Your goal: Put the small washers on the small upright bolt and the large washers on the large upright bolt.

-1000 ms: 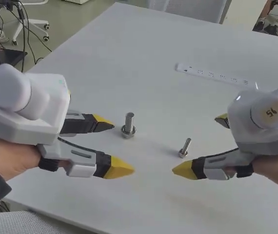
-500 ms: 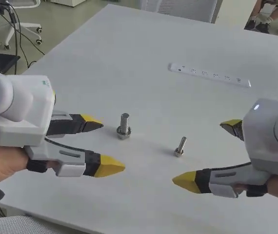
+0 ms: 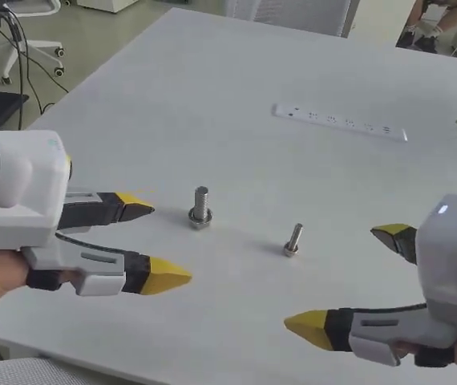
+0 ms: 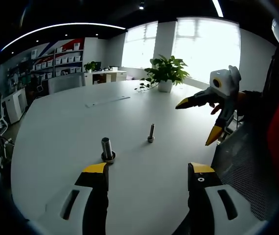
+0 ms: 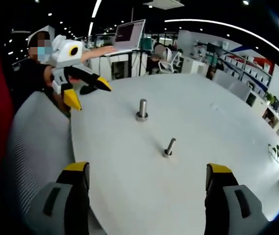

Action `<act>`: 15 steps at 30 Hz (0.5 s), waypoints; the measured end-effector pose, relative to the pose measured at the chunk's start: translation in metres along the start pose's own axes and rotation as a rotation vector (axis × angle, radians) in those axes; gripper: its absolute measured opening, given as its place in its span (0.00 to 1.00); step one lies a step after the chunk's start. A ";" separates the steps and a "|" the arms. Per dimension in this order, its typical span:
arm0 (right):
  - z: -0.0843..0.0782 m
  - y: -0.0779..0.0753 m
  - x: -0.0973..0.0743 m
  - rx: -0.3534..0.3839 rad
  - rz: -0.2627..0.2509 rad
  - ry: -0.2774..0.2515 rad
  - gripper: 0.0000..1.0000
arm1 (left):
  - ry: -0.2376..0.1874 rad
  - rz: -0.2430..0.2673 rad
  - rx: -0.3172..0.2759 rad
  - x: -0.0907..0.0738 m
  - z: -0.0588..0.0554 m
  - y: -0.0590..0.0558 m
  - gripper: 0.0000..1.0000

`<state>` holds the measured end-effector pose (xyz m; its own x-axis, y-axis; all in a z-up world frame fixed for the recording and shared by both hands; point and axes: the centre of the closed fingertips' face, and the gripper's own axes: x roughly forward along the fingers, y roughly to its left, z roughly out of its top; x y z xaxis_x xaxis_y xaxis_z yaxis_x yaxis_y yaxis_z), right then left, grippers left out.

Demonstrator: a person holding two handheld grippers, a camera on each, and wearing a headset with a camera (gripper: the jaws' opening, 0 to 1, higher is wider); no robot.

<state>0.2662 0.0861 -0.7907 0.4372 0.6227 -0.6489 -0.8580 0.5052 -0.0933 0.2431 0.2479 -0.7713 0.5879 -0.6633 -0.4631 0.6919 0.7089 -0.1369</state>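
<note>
Both grippers are empty. left gripper (image 3: 170, 243): jaws spread wide with nothing between them, hovering over the tabletop (image 3: 212, 88) just left of the large bolt (image 3: 200, 207). right gripper (image 3: 329, 277): jaws equally wide apart with nothing held, low over the near side of the tabletop, right of the small bolt (image 3: 293, 239)

Bolts sit mid-tabletop between the two grippers, near each other but apart, large one on the left. Both stand on their heads with the shank up, so the long axis is vertical. The small one reads slightly tilted in the head view, which could be perspective. There's a ring at the large bolt's base: head or a seated washer, we cannot tell

Handling, our judgement:
- washers are thin stiff steel, light and slick, and lying flat they give the jaws little to bite
- we'd pinch across the rim, edge to edge, leaving the hole free
- hold the washer level with its hole coaxial to the shank, then lower straight down the axis
- bolts are free-standing, and the small one especially should tip on any side nudge, so no lateral contact
</note>
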 end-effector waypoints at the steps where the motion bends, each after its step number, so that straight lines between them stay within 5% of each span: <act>1: -0.001 0.000 0.000 0.004 0.000 0.001 1.00 | 0.002 0.001 -0.001 0.000 0.000 0.001 0.65; 15: 0.004 -0.005 -0.004 0.012 -0.015 -0.006 1.00 | 0.002 0.004 -0.003 -0.001 0.001 0.002 0.66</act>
<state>0.2699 0.0835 -0.7851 0.4517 0.6189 -0.6426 -0.8482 0.5213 -0.0942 0.2438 0.2501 -0.7704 0.5900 -0.6597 -0.4656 0.6882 0.7124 -0.1373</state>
